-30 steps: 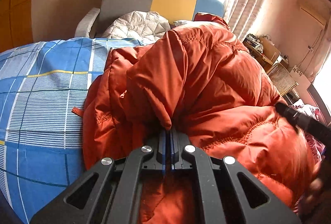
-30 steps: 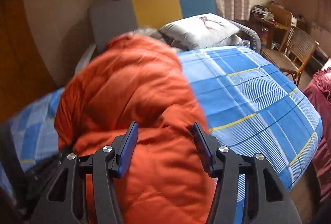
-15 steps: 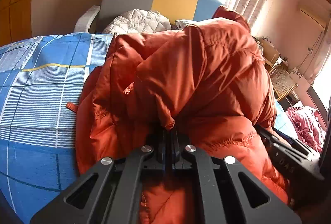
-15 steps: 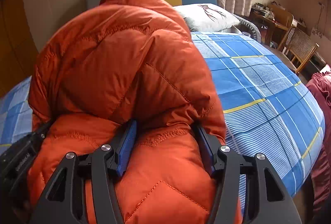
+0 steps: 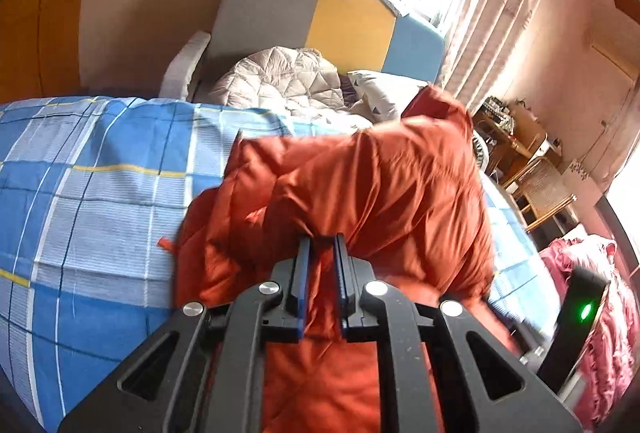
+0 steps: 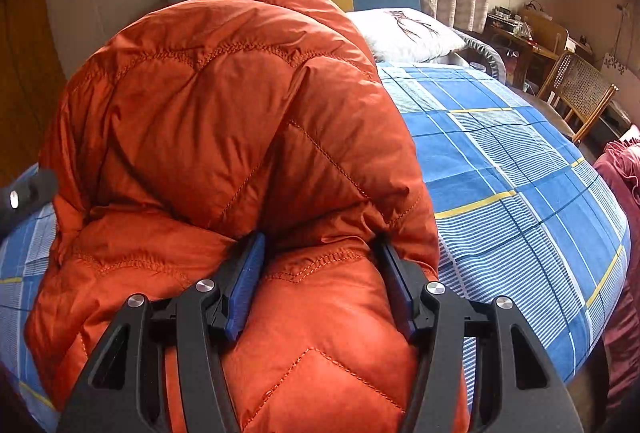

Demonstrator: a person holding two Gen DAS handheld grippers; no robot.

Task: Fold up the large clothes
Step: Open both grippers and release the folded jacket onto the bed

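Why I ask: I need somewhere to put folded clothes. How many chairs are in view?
1: a cane-backed chair stands by the wooden desk, past the far right side of the bed. Others may be hidden behind the orange jacket.

The left gripper points down at an orange puffer jacket heaped on a bed with a blue checked cover. Its jaws have just been opening; a narrow gap shows between the blue pads, with orange fabric seen through it, and whether the pads press it is unclear. A small orange tab sticks out at the jacket's left edge. Beyond the bed stand a grey, yellow and blue headboard, a quilted white blanket and curtains. At right, a black device with a green light sits before pink cloth.
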